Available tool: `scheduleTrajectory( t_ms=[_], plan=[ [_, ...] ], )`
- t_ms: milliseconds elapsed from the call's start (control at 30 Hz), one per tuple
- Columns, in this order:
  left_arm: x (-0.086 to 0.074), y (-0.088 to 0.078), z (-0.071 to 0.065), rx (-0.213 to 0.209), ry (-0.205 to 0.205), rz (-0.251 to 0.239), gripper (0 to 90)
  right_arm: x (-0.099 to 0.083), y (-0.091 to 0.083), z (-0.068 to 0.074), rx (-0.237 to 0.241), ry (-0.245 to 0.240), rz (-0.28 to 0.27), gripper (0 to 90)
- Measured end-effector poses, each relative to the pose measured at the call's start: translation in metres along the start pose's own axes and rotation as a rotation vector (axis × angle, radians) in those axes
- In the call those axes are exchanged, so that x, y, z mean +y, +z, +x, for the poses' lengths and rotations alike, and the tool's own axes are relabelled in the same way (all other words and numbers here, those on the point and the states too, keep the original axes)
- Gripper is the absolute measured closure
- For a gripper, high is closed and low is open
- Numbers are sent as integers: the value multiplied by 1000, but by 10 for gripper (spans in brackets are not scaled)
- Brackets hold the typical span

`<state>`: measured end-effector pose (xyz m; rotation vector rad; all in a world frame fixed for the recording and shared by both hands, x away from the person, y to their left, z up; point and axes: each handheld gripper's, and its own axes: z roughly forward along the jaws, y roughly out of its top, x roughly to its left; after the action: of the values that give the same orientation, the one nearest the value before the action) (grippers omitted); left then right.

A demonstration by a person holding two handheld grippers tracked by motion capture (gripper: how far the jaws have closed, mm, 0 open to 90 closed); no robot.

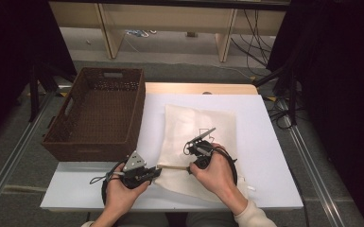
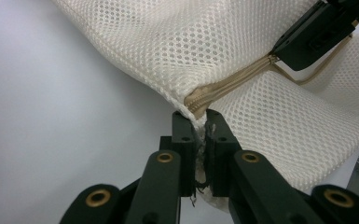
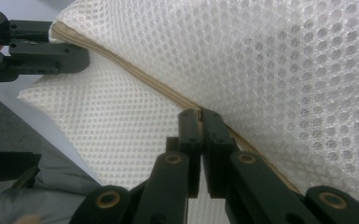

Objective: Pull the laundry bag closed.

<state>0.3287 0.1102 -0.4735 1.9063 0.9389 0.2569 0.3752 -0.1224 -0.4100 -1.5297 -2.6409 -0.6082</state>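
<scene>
The end of the mesh bag at its zipper is clamped in the closed left tool. Further right, the zipper is pinched by the closed right tool; the bag is spread on the tabletop beyond both.

White bench carrying two things. Cream mesh bag lying flat at bench middle, near edge reaching toward front. Brown woven basket sitting on bench left side, overhanging left edge, standing just beside bag, apart.
</scene>
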Motion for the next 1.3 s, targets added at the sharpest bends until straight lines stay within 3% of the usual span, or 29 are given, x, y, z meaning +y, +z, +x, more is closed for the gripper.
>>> scheduleTrajectory(
  t_ms=[333, 500, 667, 867, 967, 1033, 1133, 1200, 1300],
  plan=[
    [1, -1, 1, 5, 22, 9, 841, 0, 0, 0, -2, -2, -8, 884],
    [1, -1, 0, 6, 10, 6, 841, 0, 0, -1, -10, -15, -8, 884],
    [0, 0, 0, 11, 11, 11, 841, -1, -1, 0, -1, 14, -3, 884],
    [-1, 0, 1, 20, 16, 22, 841, -2, -1, -1, -14, -6, -13, 883],
    [-2, 1, 2, 18, 25, 14, 840, -3, -1, 0, -1, 11, -23, 883],
    [-2, 1, 1, 21, 30, 10, 840, -3, -2, -1, 10, -33, -42, 883],
    [-3, 2, 0, 20, 26, -6, 840, -5, -3, 2, -25, -6, -45, 883],
    [-3, 1, 0, 26, 44, 6, 840, -6, -3, 2, -10, -31, -57, 883],
    [-3, 2, -2, 28, 27, -7, 840, -8, -3, 1, -3, -42, -71, 883]
  ],
)
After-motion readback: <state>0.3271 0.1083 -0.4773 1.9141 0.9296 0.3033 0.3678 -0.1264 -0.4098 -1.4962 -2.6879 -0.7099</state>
